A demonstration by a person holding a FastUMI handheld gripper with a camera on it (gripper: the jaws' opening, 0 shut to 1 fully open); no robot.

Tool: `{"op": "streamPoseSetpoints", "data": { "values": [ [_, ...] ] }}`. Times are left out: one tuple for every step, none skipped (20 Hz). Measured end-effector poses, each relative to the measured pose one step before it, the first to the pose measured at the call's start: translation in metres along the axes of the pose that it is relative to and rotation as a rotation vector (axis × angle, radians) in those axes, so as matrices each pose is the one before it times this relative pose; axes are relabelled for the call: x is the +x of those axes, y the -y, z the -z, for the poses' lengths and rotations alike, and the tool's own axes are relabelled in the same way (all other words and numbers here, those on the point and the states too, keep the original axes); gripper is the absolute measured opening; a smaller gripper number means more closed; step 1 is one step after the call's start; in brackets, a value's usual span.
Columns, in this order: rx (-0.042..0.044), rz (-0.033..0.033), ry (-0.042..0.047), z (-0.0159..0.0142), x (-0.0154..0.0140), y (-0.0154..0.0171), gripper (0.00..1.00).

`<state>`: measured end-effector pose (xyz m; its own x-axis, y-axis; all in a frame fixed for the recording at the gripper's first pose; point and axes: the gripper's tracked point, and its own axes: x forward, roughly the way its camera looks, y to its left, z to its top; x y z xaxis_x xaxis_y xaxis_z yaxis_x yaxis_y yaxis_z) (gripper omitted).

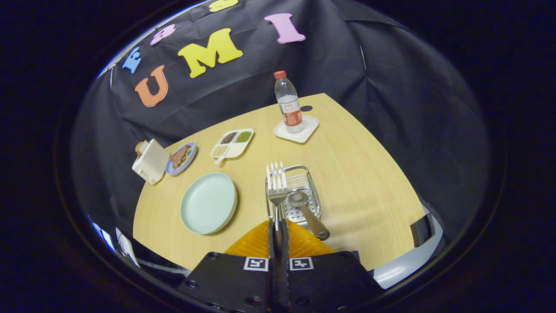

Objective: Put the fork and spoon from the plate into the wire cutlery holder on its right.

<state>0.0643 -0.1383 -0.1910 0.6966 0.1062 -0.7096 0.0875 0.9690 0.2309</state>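
Note:
My gripper (278,226) is shut on the fork (276,184), whose handle is pinched between the two orange fingers (254,244). The tines point forward over the left rim of the wire cutlery holder (313,195), which stands just ahead of the fingers. The spoon (304,208) lies in the holder, bowl down on its floor and handle leaning out over the near rim. The pale green plate (208,202) sits left of the holder with nothing on it.
A water bottle (288,102) stands on a white coaster (297,129) beyond the holder. A divided snack tray (232,143), a small plate of food (181,158) and a white box (150,161) line the far left of the wooden table (369,182).

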Motion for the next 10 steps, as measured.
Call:
{"op": "streamPoseSetpoints", "data": {
  "values": [
    [0.00204,0.00091,0.01034,-0.00476,0.00061,-0.00042,0.05],
    [0.00171,0.00221,0.00433,-0.00117,-0.00158,0.00129,0.08],
    [-0.0002,-0.00367,0.00596,-0.00228,-0.0038,-0.00108,0.07],
    [-0.00263,0.00462,0.00964,-0.004,-0.00283,-0.00034,0.05],
    [0.00028,0.00322,0.00677,-0.00206,0.00167,0.00122,0.05],
    [0.00509,-0.00783,0.01471,-0.00403,-0.00132,-0.00136,0.05],
    [0.00201,0.00724,0.01478,-0.0015,-0.00078,0.00038,0.13],
    [0.00106,0.00828,0.01041,-0.00181,-0.00093,0.00109,0.21],
    [-0.00015,0.00309,0.01067,-0.00188,-0.0024,-0.00018,0.31],
    [0.00051,0.00084,0.01602,-0.00289,-0.00335,-0.0012,0.39]
  ]
}}
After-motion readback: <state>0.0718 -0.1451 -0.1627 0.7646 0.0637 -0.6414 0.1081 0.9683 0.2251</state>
